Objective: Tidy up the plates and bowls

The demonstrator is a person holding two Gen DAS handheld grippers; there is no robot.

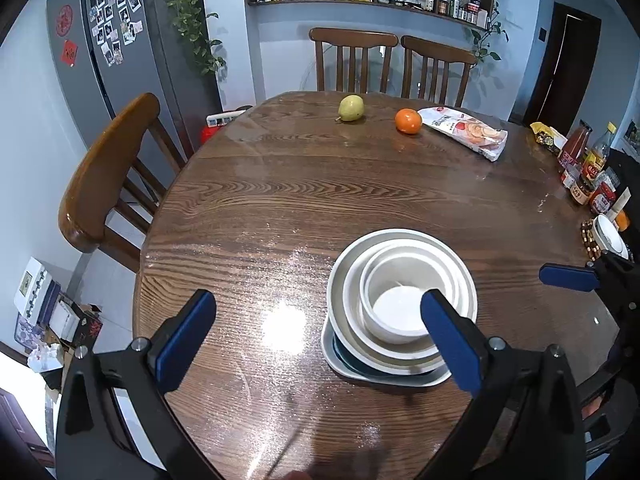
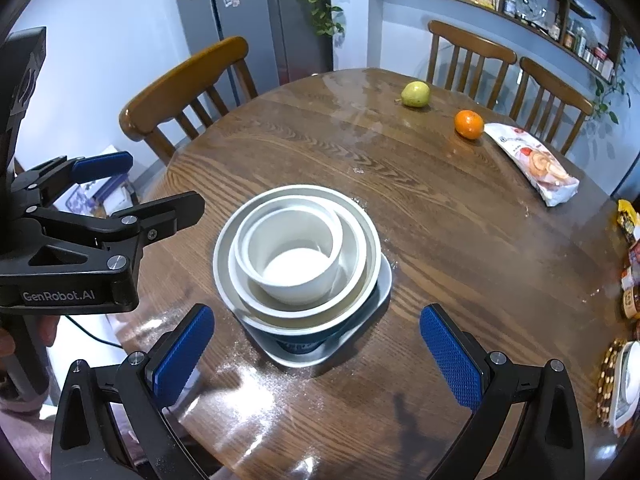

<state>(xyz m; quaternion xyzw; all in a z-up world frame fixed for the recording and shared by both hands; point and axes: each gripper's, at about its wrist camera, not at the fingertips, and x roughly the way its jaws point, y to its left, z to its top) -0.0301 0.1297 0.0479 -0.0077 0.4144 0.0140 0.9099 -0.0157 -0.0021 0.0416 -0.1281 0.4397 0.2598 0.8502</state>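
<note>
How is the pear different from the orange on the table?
The pear is yellow-green, while the orange is bright orange. The pear is lopsided with a little stem, while the orange is round. The orange lies right beside the snack bag; the pear sits alone. Both rest on the wooden table.

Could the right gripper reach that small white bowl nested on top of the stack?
Probably yes: the right gripper is open, the small white bowl sits topmost just ahead, and nothing lies between.
</note>
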